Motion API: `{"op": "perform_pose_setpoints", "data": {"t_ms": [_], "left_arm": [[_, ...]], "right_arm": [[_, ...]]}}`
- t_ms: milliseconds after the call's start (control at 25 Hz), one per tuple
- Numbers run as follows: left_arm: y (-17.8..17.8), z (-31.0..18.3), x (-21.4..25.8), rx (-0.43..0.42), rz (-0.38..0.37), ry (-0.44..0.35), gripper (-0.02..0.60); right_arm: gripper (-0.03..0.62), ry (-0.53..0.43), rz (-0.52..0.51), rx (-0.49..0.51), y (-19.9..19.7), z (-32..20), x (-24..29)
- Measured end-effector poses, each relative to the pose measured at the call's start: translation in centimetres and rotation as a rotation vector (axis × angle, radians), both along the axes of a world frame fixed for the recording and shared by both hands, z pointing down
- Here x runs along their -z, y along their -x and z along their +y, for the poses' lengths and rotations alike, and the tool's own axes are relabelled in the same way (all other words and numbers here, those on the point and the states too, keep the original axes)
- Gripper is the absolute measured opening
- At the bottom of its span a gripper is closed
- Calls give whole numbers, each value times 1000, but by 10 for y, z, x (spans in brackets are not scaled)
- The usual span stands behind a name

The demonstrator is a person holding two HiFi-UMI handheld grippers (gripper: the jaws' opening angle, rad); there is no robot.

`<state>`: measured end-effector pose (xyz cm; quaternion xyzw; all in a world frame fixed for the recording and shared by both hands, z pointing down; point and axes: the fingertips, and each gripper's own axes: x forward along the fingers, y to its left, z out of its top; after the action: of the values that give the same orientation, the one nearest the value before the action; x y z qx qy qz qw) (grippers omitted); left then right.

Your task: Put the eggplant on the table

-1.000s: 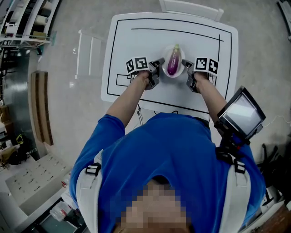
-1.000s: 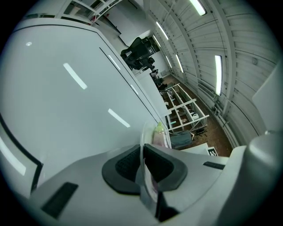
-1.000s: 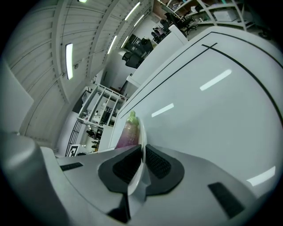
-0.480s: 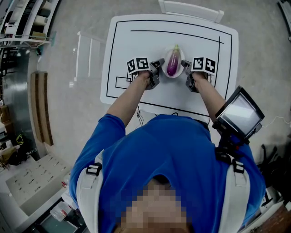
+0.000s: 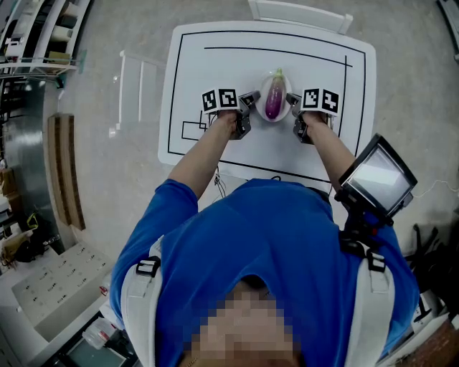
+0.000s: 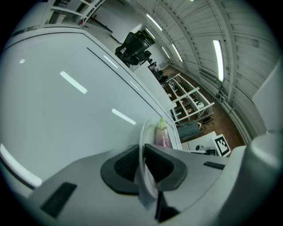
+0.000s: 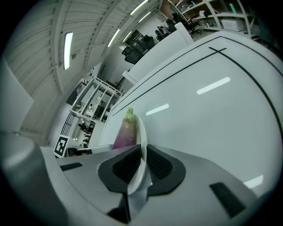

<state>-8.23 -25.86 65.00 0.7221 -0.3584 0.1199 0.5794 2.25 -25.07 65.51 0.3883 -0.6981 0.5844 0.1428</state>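
A purple eggplant [image 5: 275, 99] with a green stem lies in a small white plate [image 5: 263, 110] above the middle of the white table [image 5: 215, 64]. My left gripper [image 5: 249, 100] is shut on the plate's left rim and my right gripper [image 5: 292, 102] is shut on its right rim. In the left gripper view the thin plate [image 6: 142, 145] edge sits pinched between the dark pads, with the eggplant [image 6: 162, 137] beyond. In the right gripper view the plate [image 7: 141, 132] rim runs between the pads and the eggplant [image 7: 125, 132] lies to its left.
Black lines are drawn on the table, a long frame and a small rectangle [image 5: 192, 130] at the near left. White chairs stand at the left side [image 5: 138, 87] and far side [image 5: 297, 13]. A tablet on a mount [image 5: 378, 177] hangs at my right.
Both grippers and the plate with the eggplant have shifted slightly away from me, toward the table's far side. Both stay shut on the rim.
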Motion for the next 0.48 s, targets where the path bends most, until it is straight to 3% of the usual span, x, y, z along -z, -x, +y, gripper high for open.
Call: {"op": "perform_pose_setpoints", "data": {"t_ms": [160,480], "left_arm": [[0,0,-1,-62,-85,-25,29],[5,0,1,-46,-97,-40,29]], "right_arm": [[15,-12,21,13,0,-1,1],[17,-26,49,17,-2,-3,0]]}}
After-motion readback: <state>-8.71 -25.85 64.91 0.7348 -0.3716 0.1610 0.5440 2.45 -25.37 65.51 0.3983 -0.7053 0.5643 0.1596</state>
